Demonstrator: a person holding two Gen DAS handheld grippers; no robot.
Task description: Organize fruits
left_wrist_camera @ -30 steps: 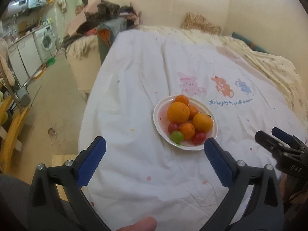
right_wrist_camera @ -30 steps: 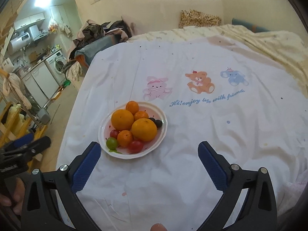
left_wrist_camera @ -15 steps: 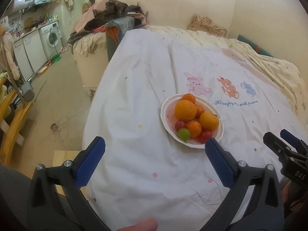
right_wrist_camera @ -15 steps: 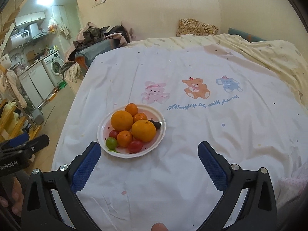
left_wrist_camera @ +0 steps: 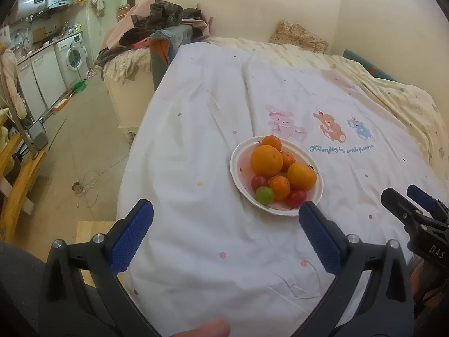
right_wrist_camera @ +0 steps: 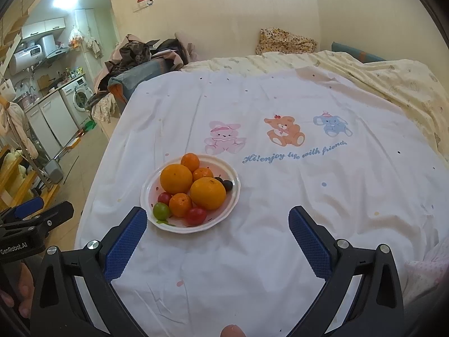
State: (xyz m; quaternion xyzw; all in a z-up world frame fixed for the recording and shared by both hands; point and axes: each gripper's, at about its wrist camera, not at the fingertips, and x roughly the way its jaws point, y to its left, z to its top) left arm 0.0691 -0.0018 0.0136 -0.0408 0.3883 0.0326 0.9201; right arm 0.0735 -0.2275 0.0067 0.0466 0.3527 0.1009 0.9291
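Note:
A white plate (left_wrist_camera: pixel 238 151) (right_wrist_camera: pixel 234 193) sits on the white bed sheet and holds a pile of fruit: two large oranges (left_wrist_camera: pixel 266 160) (right_wrist_camera: pixel 208 193), smaller tangerines (left_wrist_camera: pixel 279 187) (right_wrist_camera: pixel 180 204), red cherry tomatoes (left_wrist_camera: pixel 296 198) (right_wrist_camera: pixel 196 215), a green one (left_wrist_camera: pixel 264 195) (right_wrist_camera: pixel 161 211) and dark grapes (right_wrist_camera: pixel 226 184). My left gripper (left_wrist_camera: pixel 226 226) is open and empty, held above the sheet, near side of the plate. My right gripper (right_wrist_camera: pixel 217 231) is open and empty, with the plate just beyond its left finger. Each gripper shows at the edge of the other's view.
The sheet (right_wrist_camera: pixel 280 106) has printed cartoon animals (right_wrist_camera: pixel 283 130) beyond the plate. A yellow blanket (right_wrist_camera: pixel 398 84) lies at the right and far end. The bed's left edge drops to the floor (left_wrist_camera: pixel 70 140), with a clothes pile (left_wrist_camera: pixel 157 25) and a kitchen beyond.
Both views have shifted slightly; the plate sits a little closer and more central between the fingers. The fruit has not moved. Both grippers stay open.

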